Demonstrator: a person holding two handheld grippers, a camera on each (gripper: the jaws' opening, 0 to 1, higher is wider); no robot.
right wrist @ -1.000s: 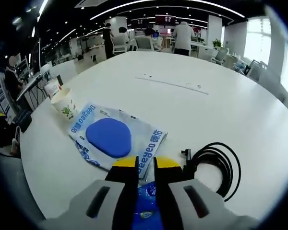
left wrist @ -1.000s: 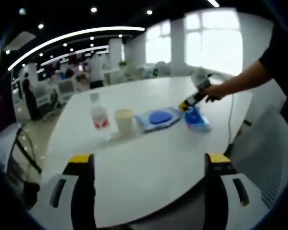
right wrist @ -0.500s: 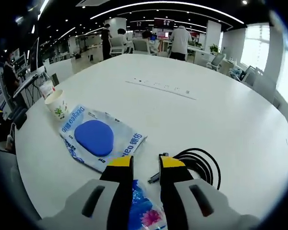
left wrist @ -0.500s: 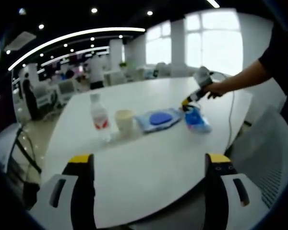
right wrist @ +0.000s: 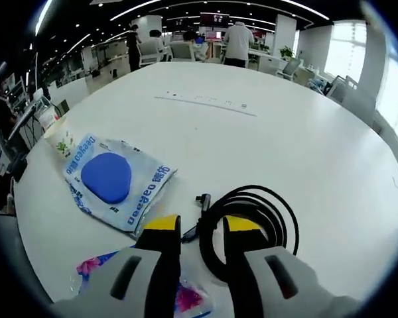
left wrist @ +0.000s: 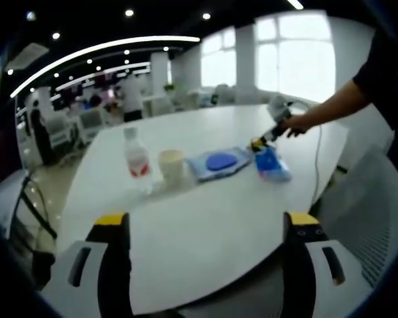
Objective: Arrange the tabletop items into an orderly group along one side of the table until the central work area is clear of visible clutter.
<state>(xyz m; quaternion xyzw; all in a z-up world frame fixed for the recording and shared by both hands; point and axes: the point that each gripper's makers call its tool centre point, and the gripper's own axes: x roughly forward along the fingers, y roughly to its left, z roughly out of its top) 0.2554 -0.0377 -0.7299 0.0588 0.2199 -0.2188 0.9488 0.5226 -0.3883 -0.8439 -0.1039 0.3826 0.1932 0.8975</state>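
In the left gripper view a water bottle point(left wrist: 137, 161), a paper cup point(left wrist: 172, 167), a flat wipes pack point(left wrist: 219, 162) with a blue lid and a blue packet point(left wrist: 272, 164) stand in a row across the white table point(left wrist: 205, 218). My left gripper point(left wrist: 207, 222) hangs wide open over the near edge, holding nothing. A hand holds my right gripper point(left wrist: 265, 140) at the blue packet. In the right gripper view my right gripper point(right wrist: 202, 226) is slightly open over a coiled black cable point(right wrist: 252, 222), whose left loop runs through the gap. The blue packet point(right wrist: 93, 268) lies at its lower left, beside the wipes pack point(right wrist: 113, 179) and cup point(right wrist: 58, 140).
A thin strip with sockets point(right wrist: 205, 101) is set into the table further out. Office chairs point(right wrist: 186, 50) and people point(right wrist: 239, 41) stand beyond the far edge. A grey chair back point(left wrist: 375, 218) sits close at the right of the left gripper view.
My right gripper has widened its jaws, let go of the blue packet and moved right over the cable coil. The left gripper has not moved.
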